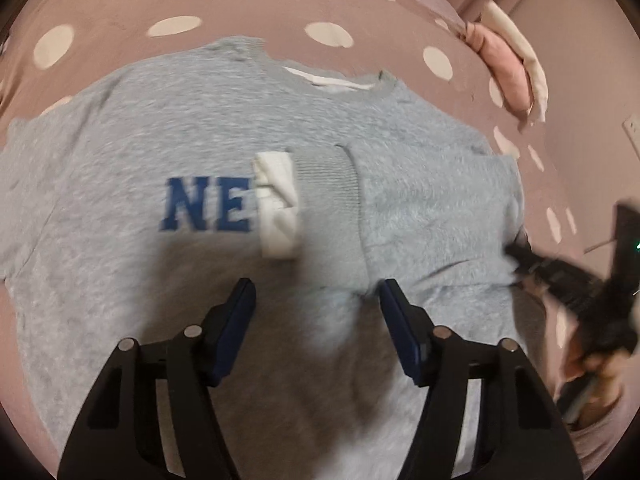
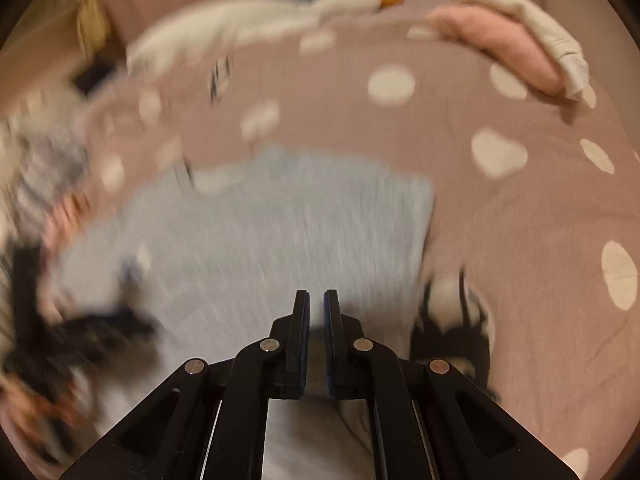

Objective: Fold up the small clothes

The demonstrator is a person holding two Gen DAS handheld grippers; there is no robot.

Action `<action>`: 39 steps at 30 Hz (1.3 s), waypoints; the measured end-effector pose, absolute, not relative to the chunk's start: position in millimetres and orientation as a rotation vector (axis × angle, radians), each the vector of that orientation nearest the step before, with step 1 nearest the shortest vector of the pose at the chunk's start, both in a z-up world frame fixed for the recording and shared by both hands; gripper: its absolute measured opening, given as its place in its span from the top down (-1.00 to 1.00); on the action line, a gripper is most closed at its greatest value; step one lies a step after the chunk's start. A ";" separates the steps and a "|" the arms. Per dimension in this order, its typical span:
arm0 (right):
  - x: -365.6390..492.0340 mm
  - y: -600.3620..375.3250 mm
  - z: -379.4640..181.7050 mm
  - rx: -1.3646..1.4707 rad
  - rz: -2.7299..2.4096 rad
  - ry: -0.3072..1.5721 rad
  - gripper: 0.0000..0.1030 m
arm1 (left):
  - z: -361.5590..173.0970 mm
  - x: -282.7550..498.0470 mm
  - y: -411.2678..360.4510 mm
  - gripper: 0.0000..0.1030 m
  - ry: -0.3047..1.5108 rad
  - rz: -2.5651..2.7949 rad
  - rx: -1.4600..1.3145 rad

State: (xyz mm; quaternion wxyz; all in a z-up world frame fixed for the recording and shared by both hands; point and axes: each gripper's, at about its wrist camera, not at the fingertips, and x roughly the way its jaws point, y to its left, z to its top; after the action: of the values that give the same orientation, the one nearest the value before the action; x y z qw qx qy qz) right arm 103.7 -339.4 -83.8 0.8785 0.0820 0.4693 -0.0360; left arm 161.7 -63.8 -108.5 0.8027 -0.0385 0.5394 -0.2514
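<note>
A grey sweatshirt (image 1: 200, 140) with blue letters "NE" (image 1: 206, 210) lies front up on the bed. Its right sleeve is folded across the chest, the ribbed cuff (image 1: 328, 192) and a white inner cuff (image 1: 278, 204) covering the rest of the lettering. My left gripper (image 1: 316, 292) hangs open just over the lower chest, its blue pads apart with nothing pressed between them. My right gripper (image 2: 316, 300) is shut at the sweatshirt's (image 2: 280, 220) right side; the blur hides whether cloth is pinched. In the left wrist view the right gripper (image 1: 520, 254) touches the garment's right edge.
A mauve bedspread (image 1: 240, 12) with white dots and penguin prints lies under everything. Folded pink and white clothes (image 2: 500, 40) sit at the far right. A white plush toy (image 2: 280, 16) lies at the back. Patterned cloth (image 2: 40, 168) lies at the left. A hand (image 1: 592, 364) holds the right gripper.
</note>
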 end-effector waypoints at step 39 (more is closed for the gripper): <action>20.5 -288.8 -45.6 0.084 -0.124 0.850 -0.09 | -124.9 223.5 288.1 0.88 0.899 0.142 -1.030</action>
State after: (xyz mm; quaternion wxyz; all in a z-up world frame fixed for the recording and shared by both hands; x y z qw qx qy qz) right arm 20.5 -288.8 -45.6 0.9084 0.0409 0.4118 -0.0601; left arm 223.5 288.1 -124.9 0.7730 -0.4754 0.4150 0.0653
